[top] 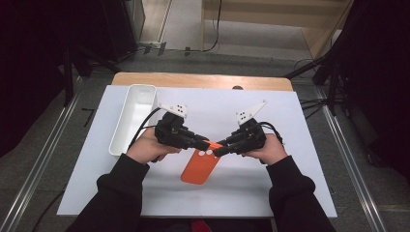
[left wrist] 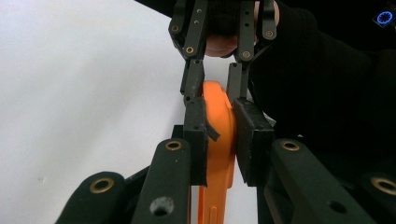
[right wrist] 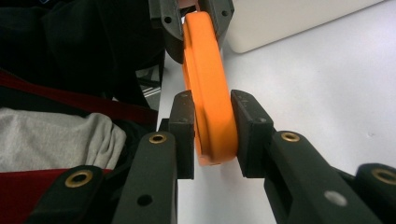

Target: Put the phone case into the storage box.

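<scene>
Where dark curtains flank it, white sheet over wooden table.

The white sheet lies bare to the right of and in front of the orange phone case, giving open passage there. The white bin blocks the left side, near the left gripper. Between that and the right gripper, the case occupies the gap.
</scene>
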